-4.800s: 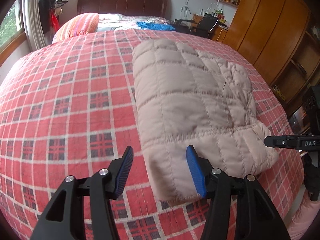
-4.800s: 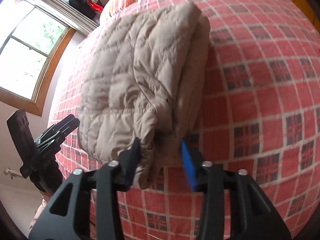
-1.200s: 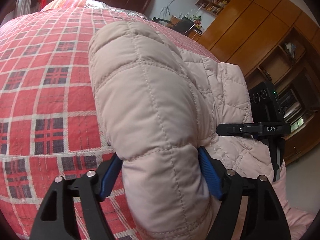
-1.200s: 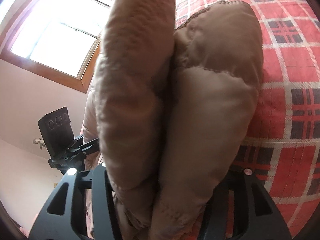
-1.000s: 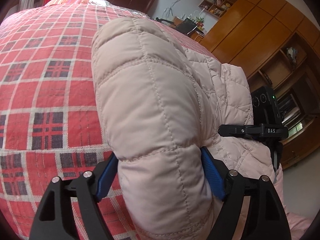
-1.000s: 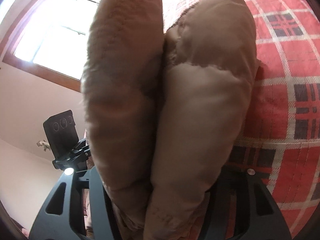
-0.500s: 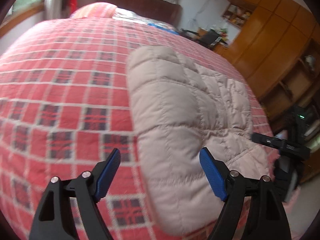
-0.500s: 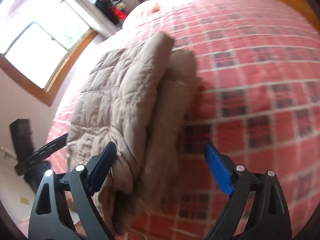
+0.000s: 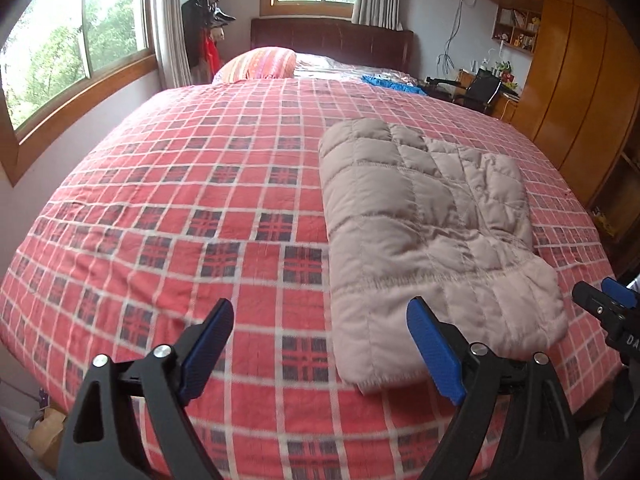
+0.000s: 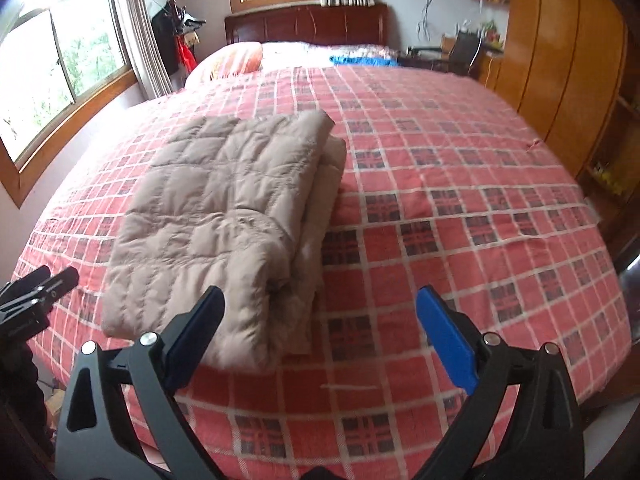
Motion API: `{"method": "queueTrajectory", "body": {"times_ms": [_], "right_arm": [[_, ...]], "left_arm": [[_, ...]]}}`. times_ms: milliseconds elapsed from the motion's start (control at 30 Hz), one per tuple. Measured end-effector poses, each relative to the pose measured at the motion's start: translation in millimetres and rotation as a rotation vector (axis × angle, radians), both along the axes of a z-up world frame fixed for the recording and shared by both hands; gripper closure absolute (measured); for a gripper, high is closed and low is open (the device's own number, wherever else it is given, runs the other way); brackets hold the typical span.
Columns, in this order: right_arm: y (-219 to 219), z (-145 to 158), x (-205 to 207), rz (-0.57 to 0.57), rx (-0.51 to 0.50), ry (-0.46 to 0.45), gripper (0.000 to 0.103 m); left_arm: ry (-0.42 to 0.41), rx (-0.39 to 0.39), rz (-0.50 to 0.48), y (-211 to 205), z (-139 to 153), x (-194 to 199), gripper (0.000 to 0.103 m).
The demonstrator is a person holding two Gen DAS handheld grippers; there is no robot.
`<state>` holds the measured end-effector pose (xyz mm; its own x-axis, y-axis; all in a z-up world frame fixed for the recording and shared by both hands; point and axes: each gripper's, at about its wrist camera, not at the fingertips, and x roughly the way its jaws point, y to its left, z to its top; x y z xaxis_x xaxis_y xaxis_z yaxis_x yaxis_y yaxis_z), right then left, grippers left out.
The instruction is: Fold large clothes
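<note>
Both tools, left tool (image 9: pixel 316 344) and right tool (image 10: pixel 320 332), hang wide open and empty over the bed (image 9: pixel 168 200). Folded puffy jacket (image 9: pixel 424 216) lies just ahead, between them. Looks light, squishy and springy, probably slick too, so I'd pinch deep at the thick folded edge nearest. Only writing: partial "DA" on the other tool, nothing on the jacket.
</note>
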<state>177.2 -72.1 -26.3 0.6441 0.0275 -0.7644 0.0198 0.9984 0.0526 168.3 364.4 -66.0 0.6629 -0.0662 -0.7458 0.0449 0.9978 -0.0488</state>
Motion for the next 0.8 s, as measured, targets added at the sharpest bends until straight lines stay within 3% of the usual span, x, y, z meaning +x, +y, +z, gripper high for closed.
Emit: {"method": "queueTrajectory", "body": {"times_ms": [300,567,800], "right_arm": [[23.6,19.7,-34.5,0.001,-0.04,-0.044,0.005],[32.1,30.2,-76.4,-0.069,-0.074,-0.143,0.005],[39.4,25.3,-90.1,-0.045,-0.072,-0.133,0.005]], "left_arm": [[-0.047,0.02,0.04,-5.1,14.2,-38.1,0.014],[-0.089,0.028,0.061,-8.6,23.0,-68.5,0.014],[-0.097,0.035,0.044,-17.2,20.6,-86.7,0.014]]}}
